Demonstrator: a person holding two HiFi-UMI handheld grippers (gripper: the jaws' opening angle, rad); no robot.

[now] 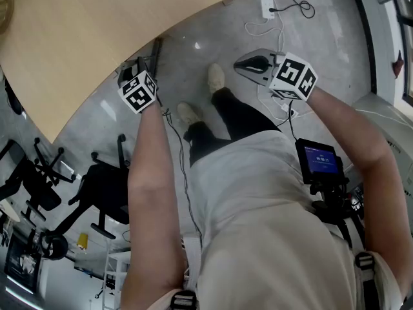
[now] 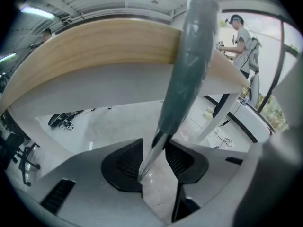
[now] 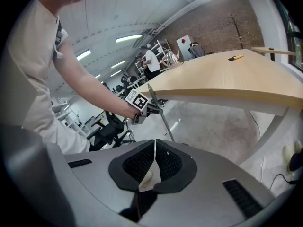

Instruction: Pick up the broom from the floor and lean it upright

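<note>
Your broom (image 2: 189,60) is already up off the floor (image 2: 109,122). Its shaft rises steeply, and the grey-green grip end rests against the edge of the table (image 2: 94,46). The right gripper view shows the same thing from the side: a thin shaft slanting up to the table's rim. The brush end is hidden in every view, so you cannot confirm how it sits under the table's edge.

Your left gripper (image 2: 154,143) is at the lower part of the shaft, just out from the table. Its jaws stand well apart with the bare metal shaft running between them. The shaft lies close against one jaw, but nothing is clamping it, so the table appears to be carrying the broom's weight and not you.

Your right gripper (image 3: 155,143) hangs well out from the table with its jaws closed together on nothing, and it takes no part in the lean.

By my reading, the pick-up and the leaning are done and the release is under way. What is left is to draw the left gripper back off the shaft without nudging it, then see that the broom stands by itself against the table. The shaft is smooth metal on a smooth floor, so a knock could make it slide along the table's edge.
</note>
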